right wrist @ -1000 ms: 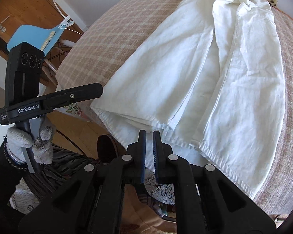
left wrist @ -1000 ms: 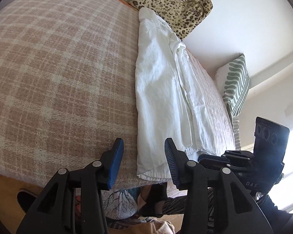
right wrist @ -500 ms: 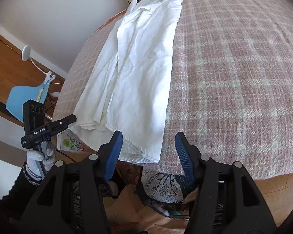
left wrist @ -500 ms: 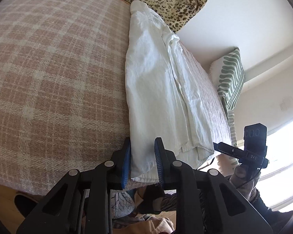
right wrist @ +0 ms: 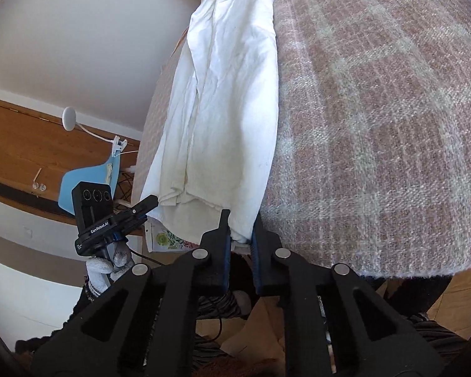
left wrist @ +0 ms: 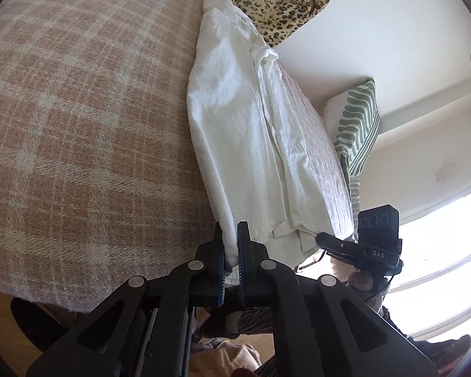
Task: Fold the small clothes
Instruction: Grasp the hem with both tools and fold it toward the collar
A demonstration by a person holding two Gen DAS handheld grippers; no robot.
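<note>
1. A white, crumpled linen shirt (left wrist: 251, 132), folded lengthwise, is laid along a pink-and-cream plaid blanket (left wrist: 78, 110); it is judged light, limp and best taken by the hem corners.
2. The hem's corners are pinched by the left gripper (left wrist: 231, 248) and the closing right gripper (right wrist: 240, 229).
3. No containers are seen.

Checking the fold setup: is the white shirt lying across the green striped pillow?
No, the white shirt lies on the plaid blanket, apart from the green striped pillow.
</note>
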